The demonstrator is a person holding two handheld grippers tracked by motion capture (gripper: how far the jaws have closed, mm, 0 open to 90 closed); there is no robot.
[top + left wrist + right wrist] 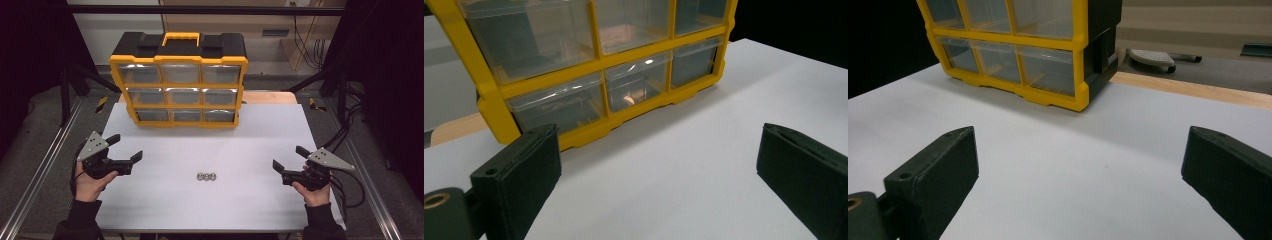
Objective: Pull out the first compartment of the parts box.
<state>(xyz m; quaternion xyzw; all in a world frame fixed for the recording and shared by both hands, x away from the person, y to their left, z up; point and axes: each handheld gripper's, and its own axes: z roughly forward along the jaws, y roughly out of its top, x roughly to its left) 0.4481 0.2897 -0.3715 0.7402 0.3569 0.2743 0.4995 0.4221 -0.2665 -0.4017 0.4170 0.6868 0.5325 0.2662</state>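
Centrally, three small metal nuts point(206, 176) lie in a touching row on the white table point(250, 145), between the two grippers and well apart from each. Left gripper point(125, 148): held in the person's left hand point(89, 184), jaws spread wide and released, nothing between them; they point inward and toward the far side of the table. Right gripper point(289, 157): held in the right hand point(316, 192), jaws likewise spread and released, with bare table between them. Ahead of both pairs of jaws, at the far edge of the table, stands a yellow-framed organizer point(180, 82) with a black top, a yellow handle point(180, 38) and clear drawers point(182, 95) in three rows of three. In the left gripper view the organizer point(589, 65) stands beyond and between the jaws, offset toward the left jaw; in the right gripper view its corner point(1080, 100) lies beyond and between the jaws, with a strip of wood point(1198, 90) past the right jaw.
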